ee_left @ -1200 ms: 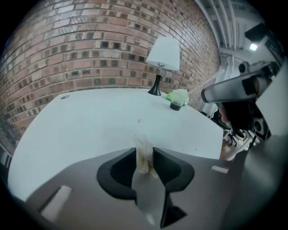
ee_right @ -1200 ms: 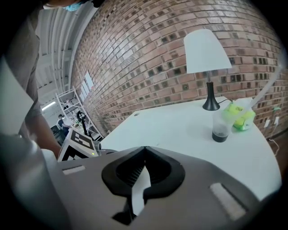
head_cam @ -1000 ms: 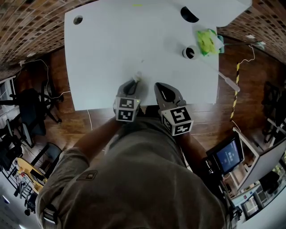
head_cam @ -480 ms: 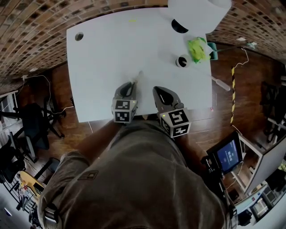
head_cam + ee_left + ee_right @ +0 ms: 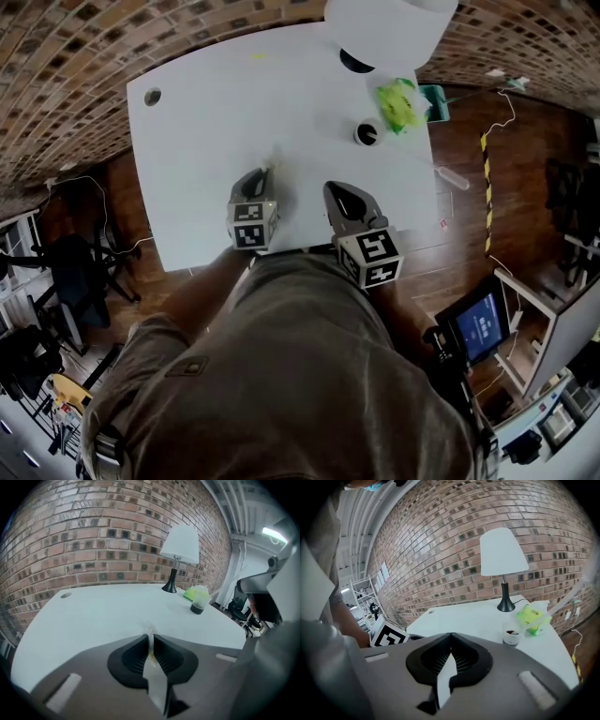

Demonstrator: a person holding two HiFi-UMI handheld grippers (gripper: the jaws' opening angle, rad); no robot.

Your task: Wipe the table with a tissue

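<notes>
White tissue [image 5: 149, 632] - a thin strip - is sitting clamped between the jaws of the left gripper [image 5: 150, 638], over the near part of the pale tabletop [image 5: 216, 103]. Beside it, the right gripper [image 5: 451, 639] is keeping its jaws together on nothing. Farther back, a cup [image 5: 366, 134], a green packet [image 5: 396, 101] and a lamp [image 5: 389, 28] are standing.

wall: brick [image 5: 93, 536]; floor: dark wood [image 5: 525, 141]; lamp: white shade [image 5: 503, 552]
</notes>
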